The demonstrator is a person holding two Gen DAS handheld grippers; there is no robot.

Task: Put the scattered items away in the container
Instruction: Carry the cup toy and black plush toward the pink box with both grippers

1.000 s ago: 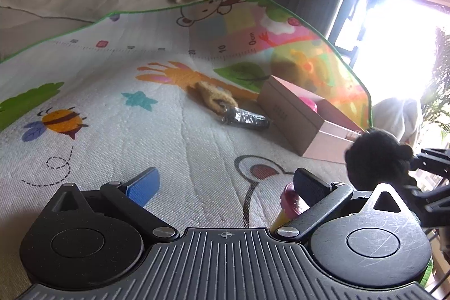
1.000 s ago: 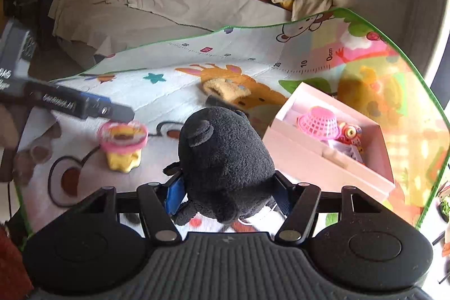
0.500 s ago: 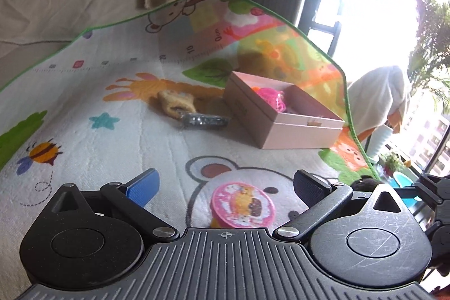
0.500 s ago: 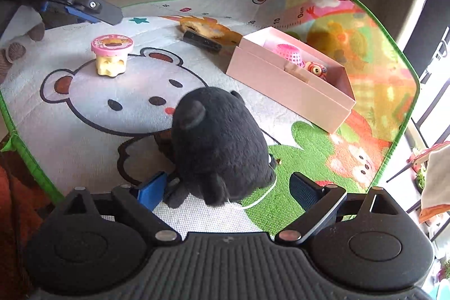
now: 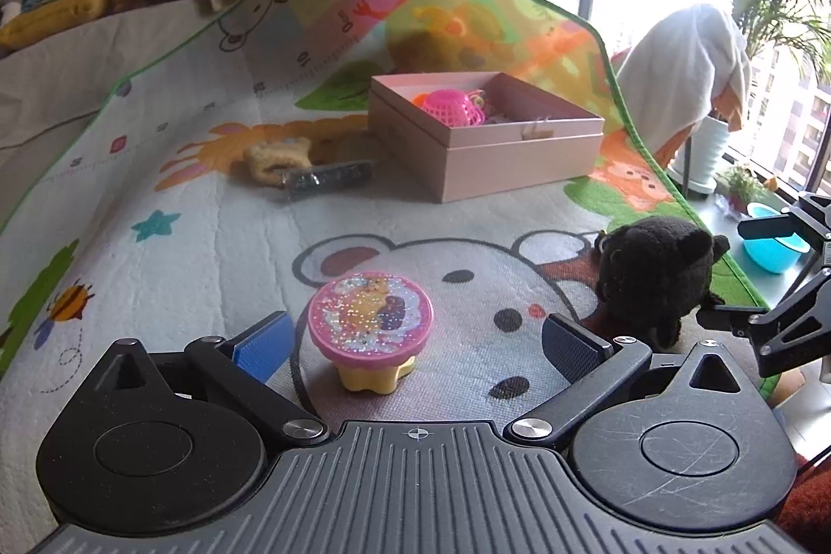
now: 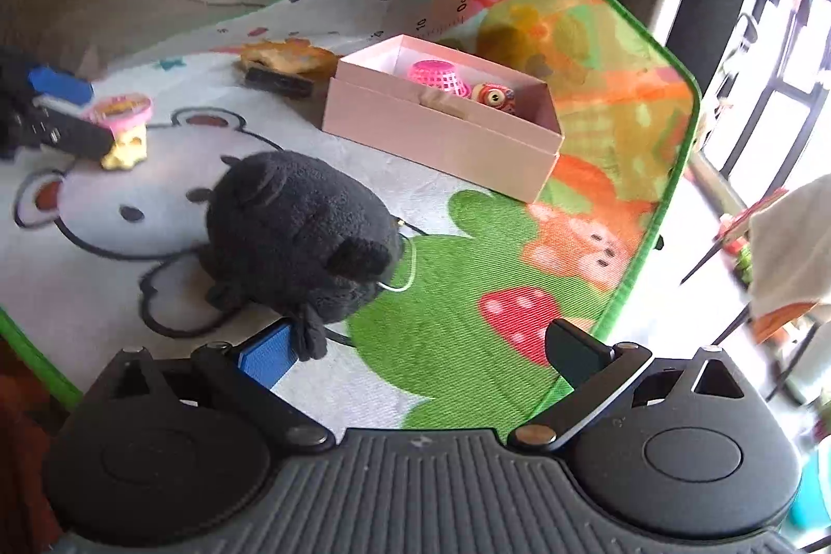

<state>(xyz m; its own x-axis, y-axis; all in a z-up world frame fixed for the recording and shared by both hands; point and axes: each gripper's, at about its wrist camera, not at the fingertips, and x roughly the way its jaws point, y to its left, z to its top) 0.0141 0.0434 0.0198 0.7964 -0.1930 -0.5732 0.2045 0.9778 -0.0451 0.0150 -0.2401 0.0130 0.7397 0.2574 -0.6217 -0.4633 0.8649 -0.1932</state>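
A pink-lidded yellow toy cup [image 5: 370,329] stands on the play mat between the open fingers of my left gripper [image 5: 415,341]; it also shows in the right wrist view [image 6: 123,127]. A black plush toy [image 6: 298,234] lies on the mat just ahead of my open, empty right gripper [image 6: 420,354], touching its left finger; it also shows in the left wrist view [image 5: 654,276]. The pink box [image 5: 519,154] [image 6: 441,144] holds a pink basket [image 5: 451,107] and small toys. A tan toy [image 5: 275,157] and a dark wrapped item [image 5: 327,180] lie left of the box.
The mat's green edge [image 6: 649,242] runs close on the right, with a drop to the floor beyond. A covered stand [image 5: 691,71] and a blue bowl [image 5: 774,245] sit past that edge. A bed with plush toys [image 5: 57,9] is behind.
The right gripper opened and let go of the black plush, which now lies on the mat. The left gripper moved so the pink cup sits between its fingers.
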